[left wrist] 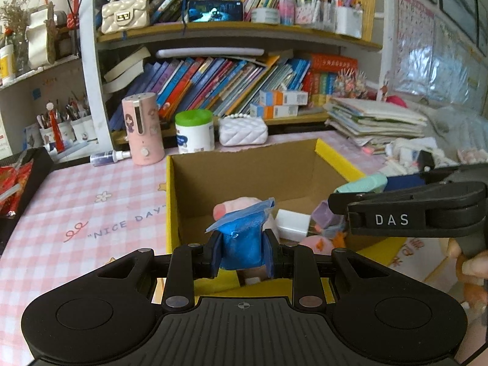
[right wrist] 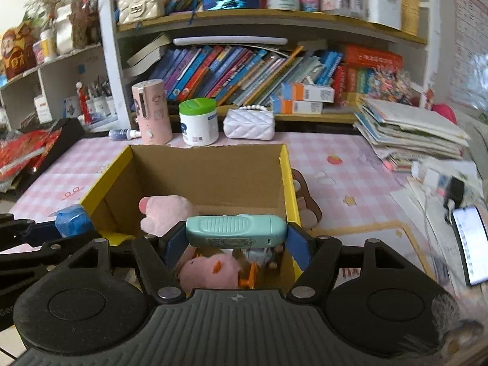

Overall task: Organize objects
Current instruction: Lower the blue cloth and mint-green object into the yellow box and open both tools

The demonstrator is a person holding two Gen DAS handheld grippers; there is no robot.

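A pink checked tablecloth (right wrist: pixel 350 164) fronts crowded bookshelves (left wrist: pixel 231 30). Over the cardboard box (right wrist: pixel 213 170), the left gripper (left wrist: pixel 242 254) pinches a blue packet (left wrist: pixel 241 244); the right gripper (right wrist: pixel 236 245), half-spread, clamps a mint device (right wrist: pixel 236 228) lengthwise.

Blue packet (left wrist: pixel 242 244) upright, mint device (right wrist: pixel 236 230) crosswise, above box (right wrist: pixel 210 170).

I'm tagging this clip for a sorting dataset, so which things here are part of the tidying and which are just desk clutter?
Part of the job:
- yellow-rimmed cardboard box
- crumpled blue packet clamped in the left gripper
- mint-green plastic device clamped in the right gripper
- pink plush toys in the box

Lying about:
- green-lidded white tub
- pink cylinder
- white quilted purse
- shelf books
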